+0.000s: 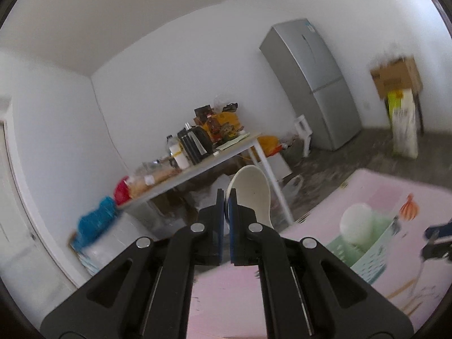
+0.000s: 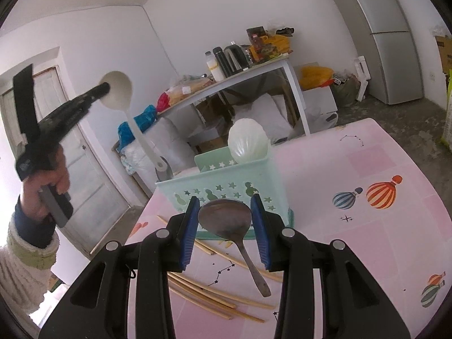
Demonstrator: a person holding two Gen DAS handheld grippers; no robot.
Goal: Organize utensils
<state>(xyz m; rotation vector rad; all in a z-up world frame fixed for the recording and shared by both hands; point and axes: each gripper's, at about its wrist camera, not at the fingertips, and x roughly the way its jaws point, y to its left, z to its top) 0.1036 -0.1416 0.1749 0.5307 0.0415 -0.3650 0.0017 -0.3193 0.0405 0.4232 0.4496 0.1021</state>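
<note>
My left gripper point(image 1: 225, 197) is shut on the bowl of a white ladle point(image 1: 252, 192) and holds it up in the air. In the right wrist view the left gripper point(image 2: 103, 88) grips that ladle point(image 2: 118, 90) by its bowl, and the handle hangs down into the mint green utensil basket point(image 2: 226, 189). A white shell-shaped scoop point(image 2: 248, 141) stands in the basket. My right gripper point(image 2: 224, 206) is open around the bowl of a metal spoon point(image 2: 226, 217) that lies on the pink table, in front of the basket. Several wooden chopsticks point(image 2: 214, 296) lie beneath.
The pink table point(image 2: 367, 254) with balloon prints carries the basket. Behind stand a cluttered white table point(image 2: 240, 76), a grey fridge point(image 2: 381, 34), a door at the left and bags on the floor.
</note>
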